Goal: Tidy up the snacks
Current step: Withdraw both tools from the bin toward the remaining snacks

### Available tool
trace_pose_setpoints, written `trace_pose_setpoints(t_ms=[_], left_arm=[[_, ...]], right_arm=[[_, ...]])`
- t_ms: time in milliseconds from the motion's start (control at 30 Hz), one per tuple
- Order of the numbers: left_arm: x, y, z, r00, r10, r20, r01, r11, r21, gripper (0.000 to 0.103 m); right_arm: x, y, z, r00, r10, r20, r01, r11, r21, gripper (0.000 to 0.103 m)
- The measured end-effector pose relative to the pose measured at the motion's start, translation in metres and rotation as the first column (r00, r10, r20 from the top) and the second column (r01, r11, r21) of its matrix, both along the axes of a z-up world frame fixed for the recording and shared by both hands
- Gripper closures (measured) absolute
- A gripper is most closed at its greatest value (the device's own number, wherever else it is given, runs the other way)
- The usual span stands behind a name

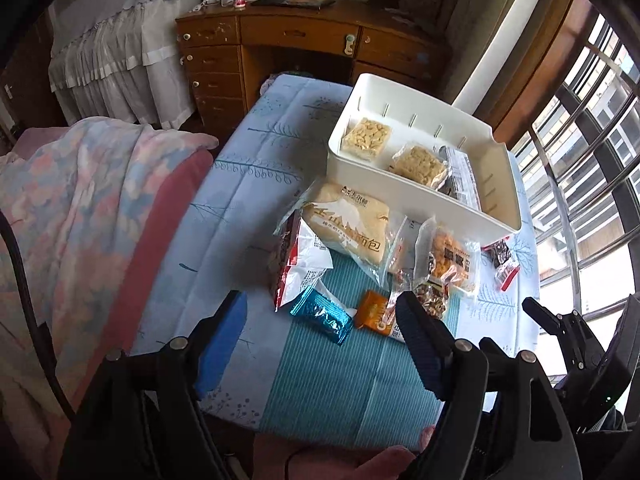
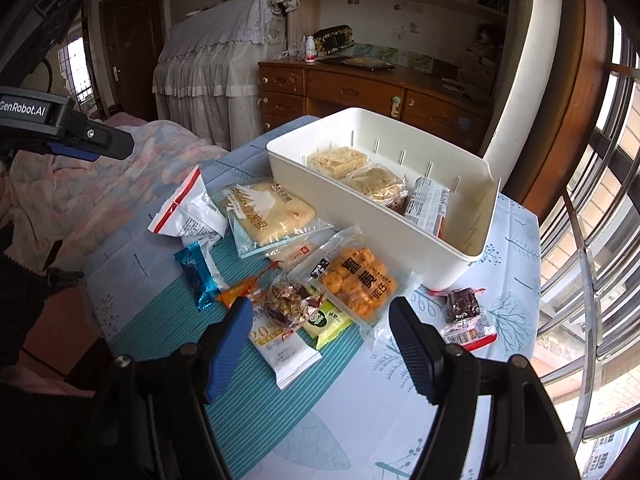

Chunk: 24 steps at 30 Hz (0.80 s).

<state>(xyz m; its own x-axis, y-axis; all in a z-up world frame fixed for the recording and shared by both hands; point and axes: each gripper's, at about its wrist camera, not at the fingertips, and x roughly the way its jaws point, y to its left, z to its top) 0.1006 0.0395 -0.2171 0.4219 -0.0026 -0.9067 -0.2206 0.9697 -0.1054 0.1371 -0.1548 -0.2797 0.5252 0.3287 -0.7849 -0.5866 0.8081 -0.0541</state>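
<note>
A white bin (image 1: 404, 196) (image 2: 360, 220) stands on the table and holds two pale cracker packs (image 1: 366, 138) (image 2: 340, 162) and a wrapped bar (image 2: 428, 204). In front of it lie loose snacks: a bread bag (image 1: 352, 224) (image 2: 268, 212), an orange puff pack (image 1: 450, 256) (image 2: 358, 280), a blue wrapper (image 1: 324, 318) (image 2: 196, 276), a nut pack (image 2: 288, 304) and a small dark snack (image 1: 502, 258) (image 2: 464, 306). My left gripper (image 1: 320, 308) is open and empty above the blue wrapper. My right gripper (image 2: 320, 312) is open and empty above the nut pack.
The table (image 1: 256, 152) has a light blue tree-print cloth and a teal striped mat (image 2: 168, 320). A bed with a pastel blanket (image 1: 80, 184) is at the left. A wooden desk (image 1: 304, 48) stands behind, and window bars (image 2: 592, 240) are at the right.
</note>
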Motion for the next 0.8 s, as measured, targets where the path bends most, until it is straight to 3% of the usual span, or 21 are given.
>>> trace_pose_setpoints(t_ms=[367, 800], left_arm=[[0.027, 0.014, -0.038, 0.974, -0.149, -0.168, 0.146, 0.989, -0.033, 0.023], [0.068, 0.03, -0.079, 0.901, -0.289, -0.323, 0.272, 0.957, -0.099, 0.023]], right_arm=[[-0.001, 0.03, -0.042, 0.995, -0.007, -0.096, -0.001, 0.997, -0.075, 0.032], [0.002, 0.06, -0.08, 0.964, -0.154, -0.219, 0.122, 0.981, -0.151, 0.032]])
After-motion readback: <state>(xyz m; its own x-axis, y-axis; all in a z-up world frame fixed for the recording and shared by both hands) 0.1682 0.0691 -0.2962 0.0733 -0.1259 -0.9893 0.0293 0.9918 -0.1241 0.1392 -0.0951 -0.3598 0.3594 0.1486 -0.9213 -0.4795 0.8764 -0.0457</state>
